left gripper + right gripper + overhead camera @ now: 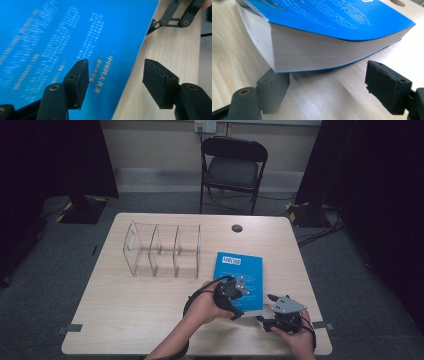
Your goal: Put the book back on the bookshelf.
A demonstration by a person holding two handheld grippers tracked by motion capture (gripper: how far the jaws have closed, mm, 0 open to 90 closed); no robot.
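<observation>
A thick blue paperback book [239, 270] lies flat on the wooden table [140, 305], right of centre. My left gripper [239, 292] hovers over the book's near end, open. In the left gripper view [116, 67], one jaw is above the blue cover [50, 32] and the other above bare wood beside the book's edge. My right gripper [265, 307] sits low on the table at the book's near right corner, open. In the right gripper view [325, 75], its left jaw is at the foot of the white page block [312, 53] and its right jaw stands apart on the wood.
A clear plastic organizer [162, 250] with three compartments stands at the table's back left. A round cable hole [237, 228] is near the far edge. A black folding chair [232, 167] stands beyond the table. The right gripper's linkage [175, 17] crosses the left gripper view's top right.
</observation>
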